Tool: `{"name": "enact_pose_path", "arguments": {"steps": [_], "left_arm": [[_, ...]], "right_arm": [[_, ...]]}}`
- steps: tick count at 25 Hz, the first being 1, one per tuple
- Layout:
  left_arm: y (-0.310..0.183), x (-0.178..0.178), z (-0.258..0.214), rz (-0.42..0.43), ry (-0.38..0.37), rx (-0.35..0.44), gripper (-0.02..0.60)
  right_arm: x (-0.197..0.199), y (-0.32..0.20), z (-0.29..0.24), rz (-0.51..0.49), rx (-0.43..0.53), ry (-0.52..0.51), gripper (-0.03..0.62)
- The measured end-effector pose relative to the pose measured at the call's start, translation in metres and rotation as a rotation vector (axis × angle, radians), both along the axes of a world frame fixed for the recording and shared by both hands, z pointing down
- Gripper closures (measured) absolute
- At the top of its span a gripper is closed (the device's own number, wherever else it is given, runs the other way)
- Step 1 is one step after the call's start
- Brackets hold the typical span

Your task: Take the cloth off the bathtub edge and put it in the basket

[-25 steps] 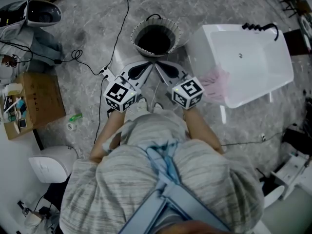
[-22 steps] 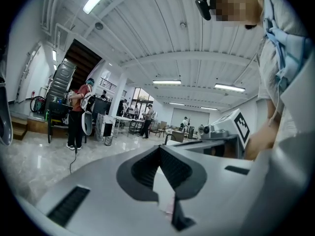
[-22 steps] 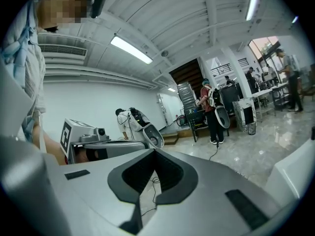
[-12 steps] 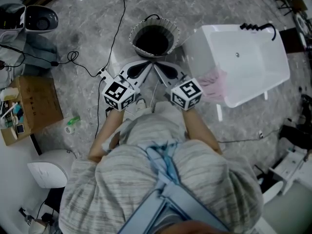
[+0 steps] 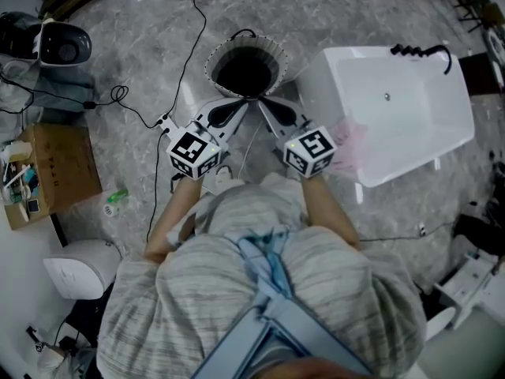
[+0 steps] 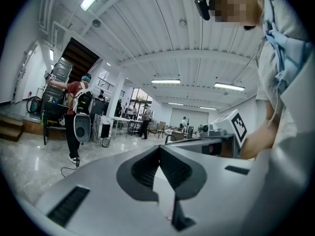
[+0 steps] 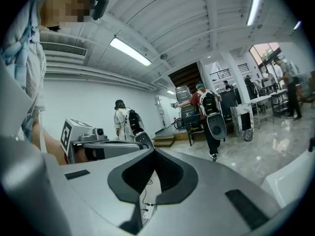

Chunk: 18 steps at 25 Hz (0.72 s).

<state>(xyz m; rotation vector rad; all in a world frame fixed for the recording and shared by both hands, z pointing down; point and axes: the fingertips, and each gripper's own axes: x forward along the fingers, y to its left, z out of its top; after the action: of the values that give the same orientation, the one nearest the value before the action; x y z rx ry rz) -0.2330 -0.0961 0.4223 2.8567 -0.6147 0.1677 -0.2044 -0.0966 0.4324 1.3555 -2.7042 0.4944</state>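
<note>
Head view: grippers point(image 5: 247, 103) point(image 5: 260, 103) tip-to-tip beside basket point(image 5: 215, 52)

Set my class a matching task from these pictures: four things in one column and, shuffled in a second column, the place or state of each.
Things
1. pink cloth
2. basket
3. cardboard box
4. right gripper

Place or state
A. jaws shut, holding nothing
B. on the floor at the head view's left edge
C. draped over the bathtub edge
D. upright on the floor, just left of the bathtub in the head view

Pairs: 1-C, 2-D, 3-B, 4-A
</note>
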Motion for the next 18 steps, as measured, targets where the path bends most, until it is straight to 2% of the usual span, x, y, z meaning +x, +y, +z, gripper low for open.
{"name": "enact_pose_path", "arguments": {"steps": [3,9,18], "left_arm": [[-0.005,0.046,0.001,-0.013,0.002,-0.008,0.578],[-0.001,0.138,0.001,0.016,-0.023,-0.009,0.578],[0.013,0.236,0.002,0.041,-0.060,-0.006,0.578]], "right_arm": [[0.040,0.000,0.003,-0.029,-0.011,0.006,0.591],[0.124,-0.003,-0.001,-0.038,-0.006,-0.010,0.591],[0.224,0.013,0.001,-0.042,-0.013,-0.009,0.591]]}}
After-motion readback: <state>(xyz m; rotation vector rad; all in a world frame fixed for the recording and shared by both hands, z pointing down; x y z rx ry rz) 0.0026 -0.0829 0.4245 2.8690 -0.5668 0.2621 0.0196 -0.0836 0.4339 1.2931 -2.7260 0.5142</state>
